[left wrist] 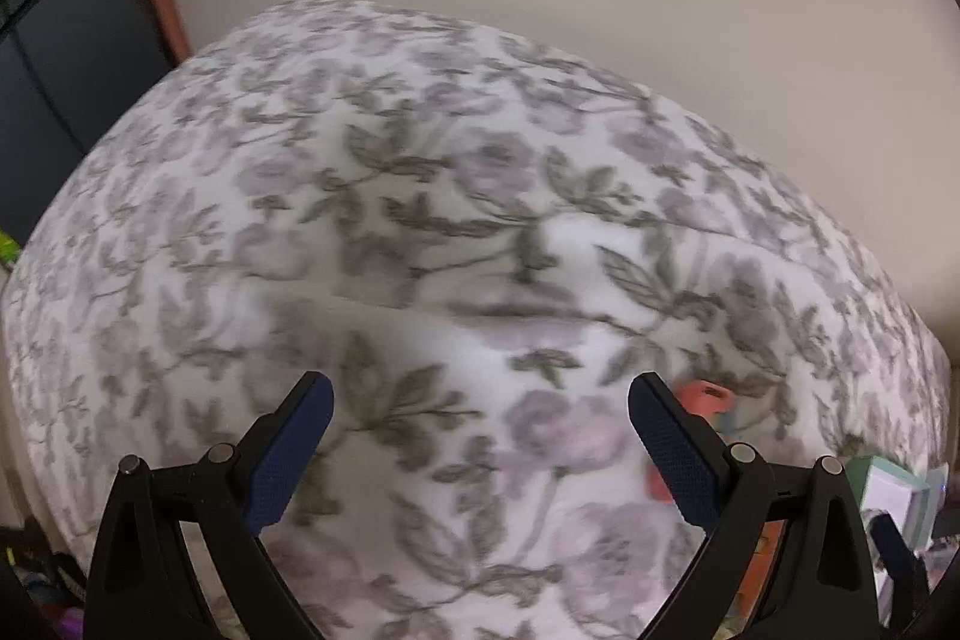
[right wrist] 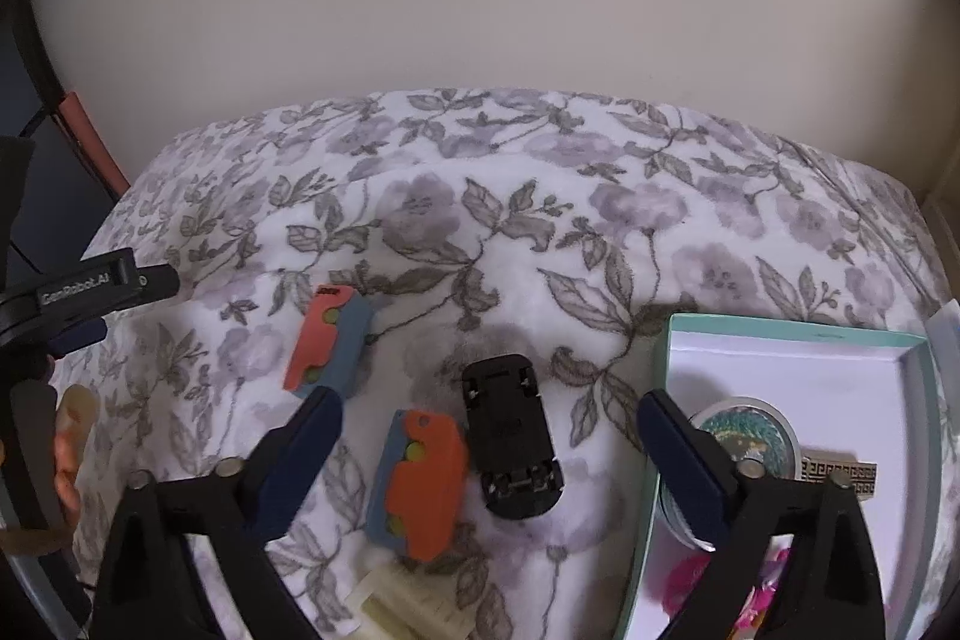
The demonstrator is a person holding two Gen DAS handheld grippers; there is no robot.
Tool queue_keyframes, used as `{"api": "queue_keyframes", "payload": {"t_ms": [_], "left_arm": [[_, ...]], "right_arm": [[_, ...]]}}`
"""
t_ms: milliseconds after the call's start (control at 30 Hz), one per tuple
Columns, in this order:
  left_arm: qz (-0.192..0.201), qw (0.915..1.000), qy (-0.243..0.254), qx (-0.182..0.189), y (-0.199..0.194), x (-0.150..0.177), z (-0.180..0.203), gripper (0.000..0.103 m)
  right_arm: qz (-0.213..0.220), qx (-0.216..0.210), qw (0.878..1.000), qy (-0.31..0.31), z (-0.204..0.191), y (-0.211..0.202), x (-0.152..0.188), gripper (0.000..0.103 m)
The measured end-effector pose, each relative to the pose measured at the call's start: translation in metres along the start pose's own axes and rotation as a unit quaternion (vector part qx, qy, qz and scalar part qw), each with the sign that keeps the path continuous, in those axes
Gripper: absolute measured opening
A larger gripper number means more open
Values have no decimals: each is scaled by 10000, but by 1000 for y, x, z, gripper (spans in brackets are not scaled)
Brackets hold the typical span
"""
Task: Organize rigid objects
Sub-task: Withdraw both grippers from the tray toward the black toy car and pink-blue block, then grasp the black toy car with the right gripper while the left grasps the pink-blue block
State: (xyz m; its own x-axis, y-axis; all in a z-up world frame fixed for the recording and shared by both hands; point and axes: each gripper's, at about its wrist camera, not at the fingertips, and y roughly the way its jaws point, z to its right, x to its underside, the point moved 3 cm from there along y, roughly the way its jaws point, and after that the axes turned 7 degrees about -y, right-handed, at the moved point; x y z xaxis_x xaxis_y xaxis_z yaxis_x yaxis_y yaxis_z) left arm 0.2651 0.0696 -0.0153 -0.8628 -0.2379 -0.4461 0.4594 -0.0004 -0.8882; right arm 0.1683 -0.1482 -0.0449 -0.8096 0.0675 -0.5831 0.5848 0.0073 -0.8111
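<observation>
In the right wrist view, two orange-and-blue toy cars lie on the floral bedspread (right wrist: pixel 540 220): one (right wrist: pixel 327 349) farther left, one (right wrist: pixel 420 484) between my right fingers. A black toy car (right wrist: pixel 513 439) lies upside down beside it. My right gripper (right wrist: pixel 489 445) is open and empty, above these. A teal-rimmed white box (right wrist: pixel 792 340) at right holds a round disc (right wrist: pixel 750 430) and a patterned card (right wrist: pixel 840 475). My left gripper (left wrist: pixel 480 430) is open and empty over bare bedspread (left wrist: pixel 420 190); an orange toy (left wrist: pixel 705 400) shows behind its right finger.
A cream ribbed piece (right wrist: pixel 408 604) lies at the near edge. Pink items (right wrist: pixel 690 580) sit in the box's near part. The left gripper body (right wrist: pixel 90 292) enters at the left of the right wrist view. A beige wall (right wrist: pixel 480 10) stands behind the bed; dark furniture (left wrist: pixel 60 70) is at left.
</observation>
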Motion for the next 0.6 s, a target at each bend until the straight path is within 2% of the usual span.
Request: {"api": "queue_keyframes", "payload": {"t_ms": [200,433,600], "left_arm": [[-133,9986,369,362,11,13,40,99],[-122,9957,790,468,19,29,68,99],[-88,9933,1070,432,25,40,80,98]], "right_arm": [[-212,3,9997,99,7,19,7,76],[-400,-42,9987,306,17,28,15,63],[-428,61,9989,172,15,27,15,53]]}}
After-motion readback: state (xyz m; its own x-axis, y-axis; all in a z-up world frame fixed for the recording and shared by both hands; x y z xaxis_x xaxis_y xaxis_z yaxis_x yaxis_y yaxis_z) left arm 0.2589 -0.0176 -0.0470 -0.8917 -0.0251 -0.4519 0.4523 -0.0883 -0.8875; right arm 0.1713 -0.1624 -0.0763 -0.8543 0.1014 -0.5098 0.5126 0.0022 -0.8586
